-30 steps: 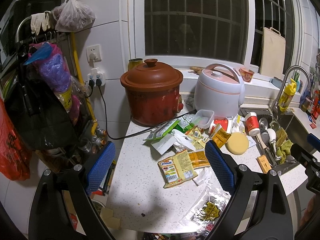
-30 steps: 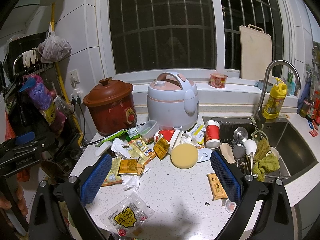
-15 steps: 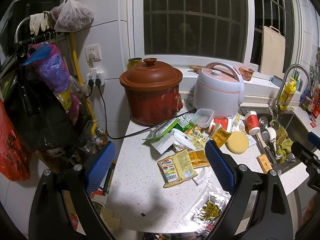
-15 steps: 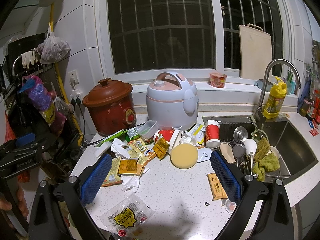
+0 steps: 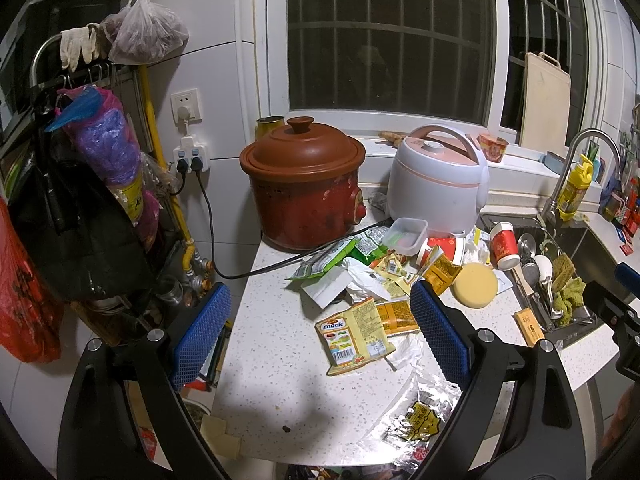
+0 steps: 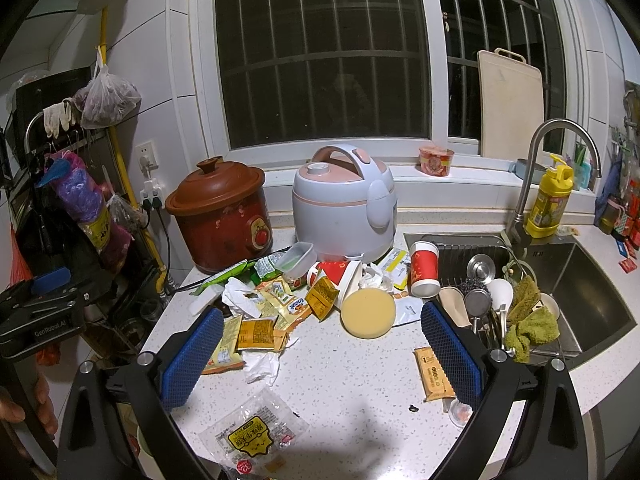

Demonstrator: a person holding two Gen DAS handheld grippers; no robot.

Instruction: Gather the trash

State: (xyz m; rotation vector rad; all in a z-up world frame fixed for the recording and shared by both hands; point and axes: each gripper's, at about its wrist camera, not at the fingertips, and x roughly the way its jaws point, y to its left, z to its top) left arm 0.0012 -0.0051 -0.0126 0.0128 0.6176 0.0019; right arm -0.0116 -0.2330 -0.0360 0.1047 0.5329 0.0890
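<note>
Clay pot [image 6: 218, 210] beside rice cooker [image 6: 344, 204]

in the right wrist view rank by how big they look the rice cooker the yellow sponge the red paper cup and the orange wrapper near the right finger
1. rice cooker
2. yellow sponge
3. red paper cup and orange wrapper: look alike, and the wrapper lies nearer the camera, so unranked.

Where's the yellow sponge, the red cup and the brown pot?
Sponge [image 6: 368, 314]: right wrist view, middle of its round top.
Red cup [image 6: 424, 270]: right wrist view, its red side.
Brown pot [image 5: 302, 152]: left wrist view, its lid.
</note>
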